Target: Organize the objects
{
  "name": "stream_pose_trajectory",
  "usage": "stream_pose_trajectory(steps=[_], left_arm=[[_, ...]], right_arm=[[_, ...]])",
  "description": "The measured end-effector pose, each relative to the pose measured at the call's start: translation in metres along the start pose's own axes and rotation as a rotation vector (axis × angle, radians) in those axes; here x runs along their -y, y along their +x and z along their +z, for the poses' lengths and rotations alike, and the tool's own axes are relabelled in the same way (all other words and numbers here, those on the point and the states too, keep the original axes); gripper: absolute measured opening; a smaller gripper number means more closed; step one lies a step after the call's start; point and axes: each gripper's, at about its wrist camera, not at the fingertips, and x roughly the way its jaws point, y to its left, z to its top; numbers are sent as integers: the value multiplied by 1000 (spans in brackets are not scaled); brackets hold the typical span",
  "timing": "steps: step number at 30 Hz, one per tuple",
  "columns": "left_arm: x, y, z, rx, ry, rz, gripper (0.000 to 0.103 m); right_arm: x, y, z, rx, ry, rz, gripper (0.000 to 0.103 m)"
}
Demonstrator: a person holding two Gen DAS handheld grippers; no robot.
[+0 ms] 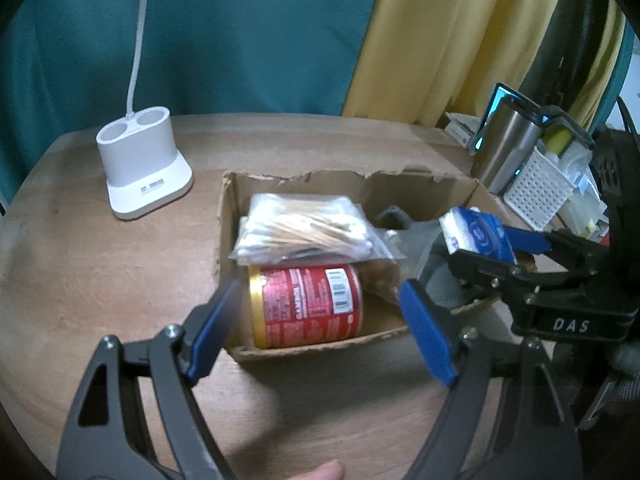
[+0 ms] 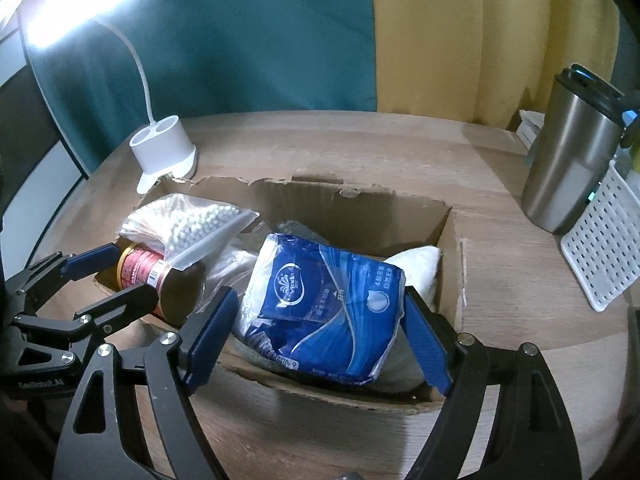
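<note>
right gripper (image 2: 316, 334): fingers set wide around the blue tissue pack (image 2: 324, 312), pads at its two sides. I'd call it held, but can't swear both pads press hard.
left gripper (image 1: 320, 320): fingers spread wide, nothing between them, hanging over the near edge of the cardboard box (image 1: 228, 216) right above the red can (image 1: 306, 306).
where the stuff is: tissue pack sits over the right half of the box, leaning up on its near wall. Can lies on its side in the near left corner, with the bag of cotton swabs (image 1: 304, 226) on top of it. Something white is tucked in the far right corner, can't tell what.
risk 1: the pack is soft plastic, so if I loosen the right one too early I reckon it slumps over the near wall and out onto the table (image 1: 100, 280).
risk 2: the two grippers are close together over the box. In the left view the right one is just beside my left pad, so a careless swing could knock them together.
risk 3: box walls are torn and floppy, so pushing the pack down could fold the near wall. The steel tumbler (image 2: 572, 168) and the white basket (image 2: 600, 256) stand to the right, a wide pull-out might clip them.
readable writing: "Vinda" on the tissue pack plus Chinese print too small for me. "DAS" on the right gripper body. Can has barcodes, text too blurry.
also there: white lamp base (image 1: 142, 168) far left.
</note>
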Motion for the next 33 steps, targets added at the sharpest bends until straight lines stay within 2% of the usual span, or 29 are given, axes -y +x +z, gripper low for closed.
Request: stream_pose_trajectory(steps=[4, 33], left_arm=[[-1, -5, -2, 8, -3, 1, 83], [19, -53, -35, 44, 26, 23, 83]], right_arm=[[-1, -3, -2, 9, 1, -3, 90], [-14, -63, -39, 88, 1, -43, 90]])
